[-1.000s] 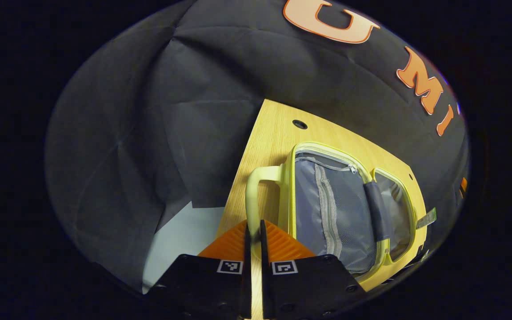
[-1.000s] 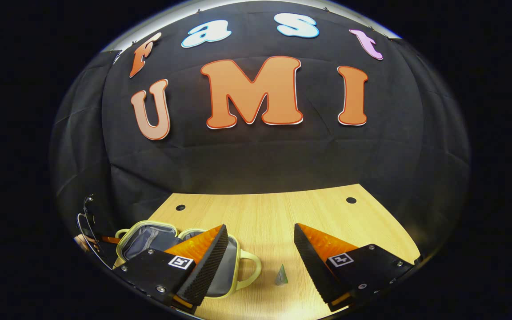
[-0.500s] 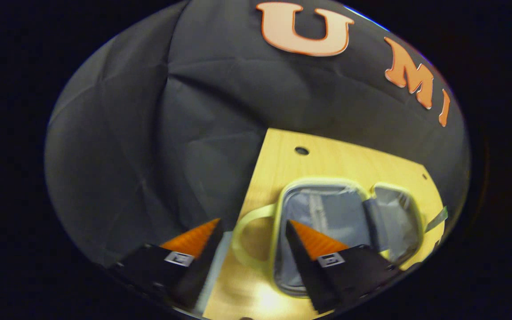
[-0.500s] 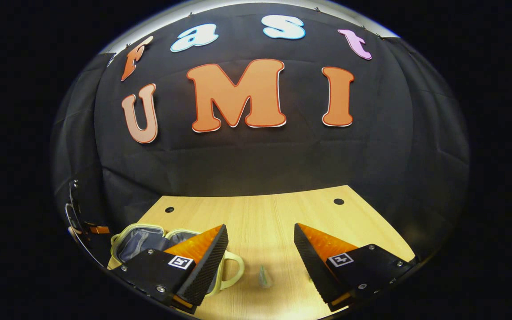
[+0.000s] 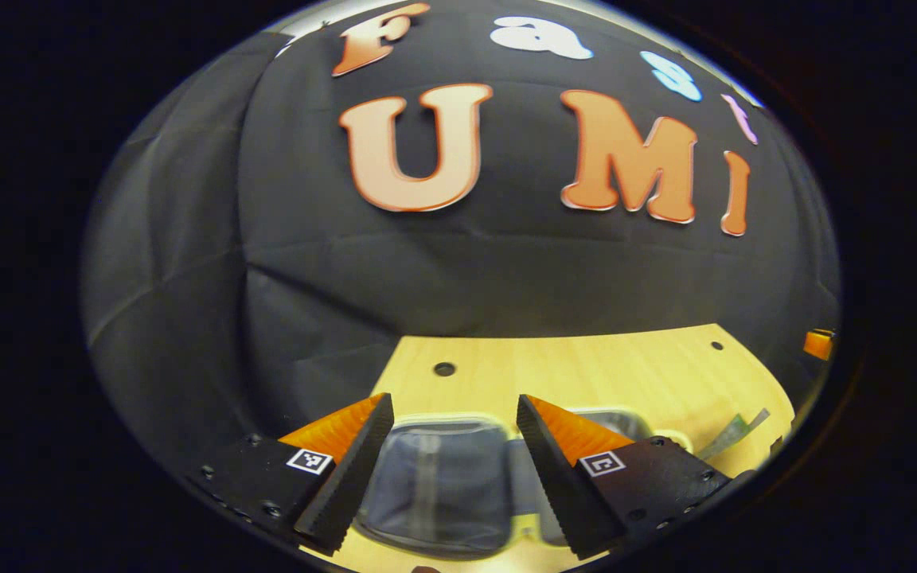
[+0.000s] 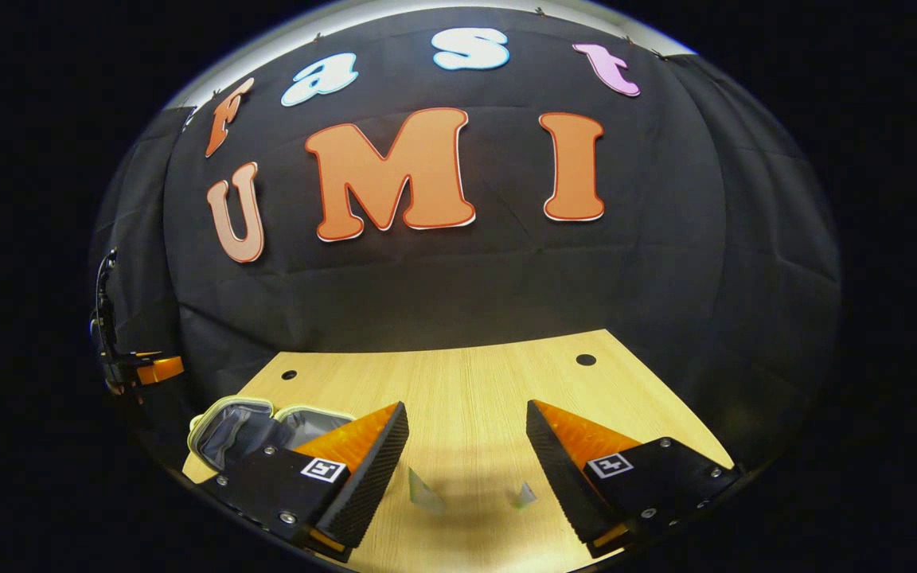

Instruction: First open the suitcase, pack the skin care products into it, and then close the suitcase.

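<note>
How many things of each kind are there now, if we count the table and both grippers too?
Suitcase: 1
Sachets: 2
Grippers, left and right: 2
Table: 1
Total: 6

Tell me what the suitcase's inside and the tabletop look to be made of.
Suitcase: the open inside looks like grey woven fabric with a slight sheen, creased in soft folds; the pale yellow rim looks like smooth plastic or rubber, though the blur leaves that open.
Table: light wood or wood-look laminate, matte, with fine straight grain lines and small round holes near the back edge.
</note>
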A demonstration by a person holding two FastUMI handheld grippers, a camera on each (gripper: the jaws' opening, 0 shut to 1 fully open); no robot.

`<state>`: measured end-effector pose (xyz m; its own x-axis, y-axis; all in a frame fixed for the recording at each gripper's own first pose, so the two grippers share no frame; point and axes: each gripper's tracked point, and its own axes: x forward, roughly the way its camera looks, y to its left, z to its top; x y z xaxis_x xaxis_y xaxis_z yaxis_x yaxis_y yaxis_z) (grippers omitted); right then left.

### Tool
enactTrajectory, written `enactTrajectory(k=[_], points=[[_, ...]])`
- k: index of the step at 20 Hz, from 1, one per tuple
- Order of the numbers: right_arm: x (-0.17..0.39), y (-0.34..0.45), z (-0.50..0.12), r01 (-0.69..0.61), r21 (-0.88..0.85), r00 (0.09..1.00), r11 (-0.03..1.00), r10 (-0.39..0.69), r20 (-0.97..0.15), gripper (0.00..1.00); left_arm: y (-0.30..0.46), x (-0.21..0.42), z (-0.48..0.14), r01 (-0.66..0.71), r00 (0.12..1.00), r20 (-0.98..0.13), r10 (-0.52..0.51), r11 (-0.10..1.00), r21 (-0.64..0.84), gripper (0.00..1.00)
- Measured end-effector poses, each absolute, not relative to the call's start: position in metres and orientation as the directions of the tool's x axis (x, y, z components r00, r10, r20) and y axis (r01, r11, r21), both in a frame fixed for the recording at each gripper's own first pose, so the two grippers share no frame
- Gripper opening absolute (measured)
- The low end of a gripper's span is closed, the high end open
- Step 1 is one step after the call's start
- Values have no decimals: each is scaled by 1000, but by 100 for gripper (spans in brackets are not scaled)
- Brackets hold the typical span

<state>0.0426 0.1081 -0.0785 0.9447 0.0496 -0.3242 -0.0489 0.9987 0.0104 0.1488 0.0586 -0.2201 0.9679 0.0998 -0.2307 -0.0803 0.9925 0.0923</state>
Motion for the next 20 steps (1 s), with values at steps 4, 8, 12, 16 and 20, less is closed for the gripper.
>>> enactTrajectory(k=[4, 8, 12, 16, 20], points=[[40, 65, -81, -71, 8, 943, 997, 69, -326, 94, -54, 148, -221, -41, 978, -198, 61, 994, 105, 99], [37, 11, -90, -79, -2, 934, 997, 73, -350, 94, -162, 150, -244, 22, 982, -191, -8, 997, 71, 100], [36, -38, -102, -82, -29, 922, 996, 65, -381, 94, -244, 156, -285, 76, 974, -217, -64, 996, 47, 99], [36, -67, -114, -95, -44, 912, 995, 69, -405, 94, -301, 158, -318, 112, 969, -226, -104, 993, 25, 99], [34, -85, -123, -91, -38, 908, 995, 68, -412, 95, -318, 163, -369, 102, 956, -280, -84, 993, 51, 99]])
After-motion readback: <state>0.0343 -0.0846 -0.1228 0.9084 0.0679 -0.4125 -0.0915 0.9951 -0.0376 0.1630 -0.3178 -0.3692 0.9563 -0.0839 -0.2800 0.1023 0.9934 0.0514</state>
